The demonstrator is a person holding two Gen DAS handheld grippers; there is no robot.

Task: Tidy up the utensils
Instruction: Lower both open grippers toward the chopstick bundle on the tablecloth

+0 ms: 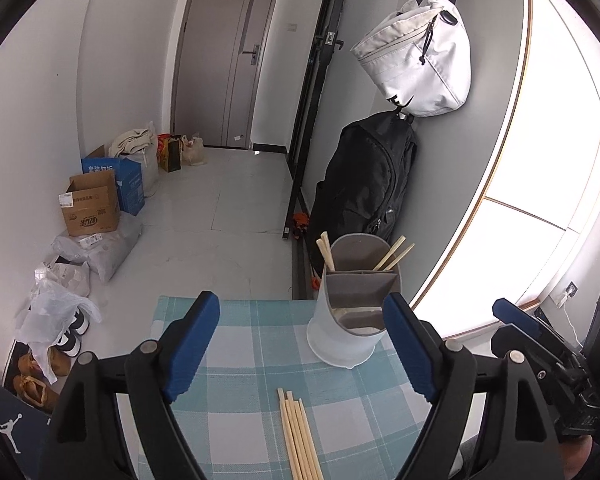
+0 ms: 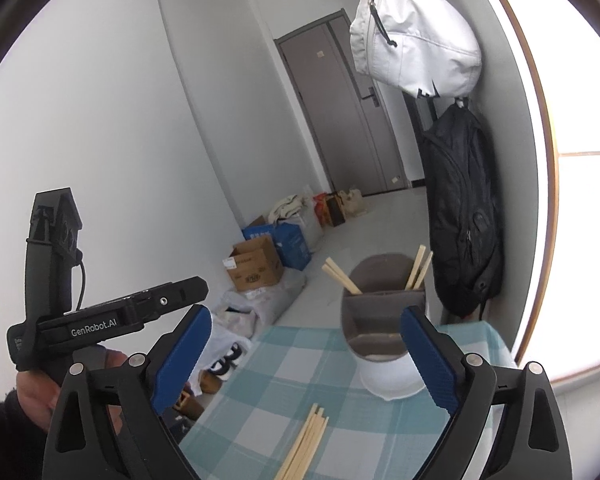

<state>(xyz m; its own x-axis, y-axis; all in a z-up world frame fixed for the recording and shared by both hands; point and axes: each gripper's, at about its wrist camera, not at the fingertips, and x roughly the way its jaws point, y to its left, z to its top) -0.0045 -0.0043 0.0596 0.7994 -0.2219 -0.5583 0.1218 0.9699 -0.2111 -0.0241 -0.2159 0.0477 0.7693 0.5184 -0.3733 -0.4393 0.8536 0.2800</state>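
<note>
Left wrist: chopsticks (image 1: 298,436) flat on cloth, long axis toward holder (image 1: 350,320).

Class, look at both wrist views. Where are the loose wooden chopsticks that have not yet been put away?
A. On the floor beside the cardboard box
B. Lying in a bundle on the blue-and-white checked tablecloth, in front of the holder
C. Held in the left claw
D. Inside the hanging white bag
B: the bundle of loose wooden chopsticks lies on the blue-and-white checked tablecloth, nearer the camera than the white divided utensil holder, and neither open claw touches it.
</note>
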